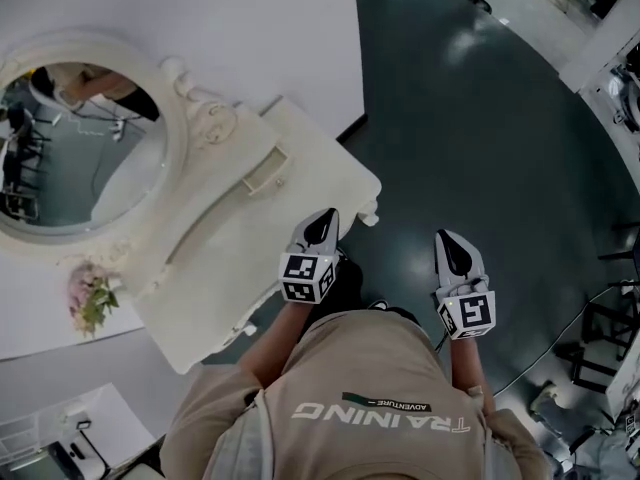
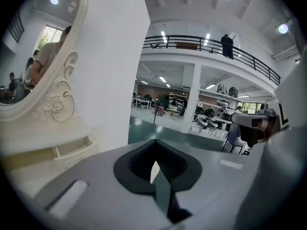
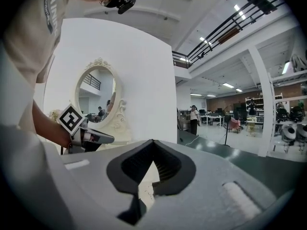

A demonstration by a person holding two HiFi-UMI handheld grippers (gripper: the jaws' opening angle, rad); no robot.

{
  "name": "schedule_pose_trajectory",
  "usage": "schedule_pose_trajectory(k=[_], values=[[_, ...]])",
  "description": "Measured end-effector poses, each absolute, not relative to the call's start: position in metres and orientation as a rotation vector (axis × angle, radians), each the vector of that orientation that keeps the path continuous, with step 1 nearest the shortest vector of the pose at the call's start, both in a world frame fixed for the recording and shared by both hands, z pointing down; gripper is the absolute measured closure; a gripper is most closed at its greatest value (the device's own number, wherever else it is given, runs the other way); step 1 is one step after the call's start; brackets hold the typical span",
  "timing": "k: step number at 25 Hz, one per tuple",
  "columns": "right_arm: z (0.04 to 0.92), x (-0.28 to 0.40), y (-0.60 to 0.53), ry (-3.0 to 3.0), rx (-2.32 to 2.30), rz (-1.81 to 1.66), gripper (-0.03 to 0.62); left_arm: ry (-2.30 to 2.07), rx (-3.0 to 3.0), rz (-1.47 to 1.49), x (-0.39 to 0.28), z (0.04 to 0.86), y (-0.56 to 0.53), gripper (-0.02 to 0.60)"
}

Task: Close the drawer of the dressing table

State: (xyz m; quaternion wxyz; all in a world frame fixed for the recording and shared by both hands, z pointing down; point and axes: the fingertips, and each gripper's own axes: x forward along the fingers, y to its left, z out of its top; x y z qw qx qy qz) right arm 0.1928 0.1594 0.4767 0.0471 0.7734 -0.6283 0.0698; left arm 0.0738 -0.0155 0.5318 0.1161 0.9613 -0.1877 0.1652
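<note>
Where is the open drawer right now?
In the head view the drawer juts from the raised back tier of the dressing table, right of the oval mirror and beyond the left gripper; the left gripper view shows it at lower left.

Open floor (image 1: 470,118) lies right of the dressing table (image 1: 322,180); the mirror (image 1: 70,153) and wall (image 1: 260,28) block its far side.
</note>
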Motion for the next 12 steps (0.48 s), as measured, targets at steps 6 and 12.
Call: schedule_pose_trajectory(k=[6, 12], values=[[0.461, 0.191, 0.073, -2.057, 2.220, 0.196, 0.592, -0.669, 2.757, 0.442, 0.062, 0.528, -0.074, 0.563], [0.445, 0.170, -0.027, -2.211, 2.056, 0.135, 0.592, -0.783, 2.709, 0.454, 0.031, 0.534, -0.132, 0.563]])
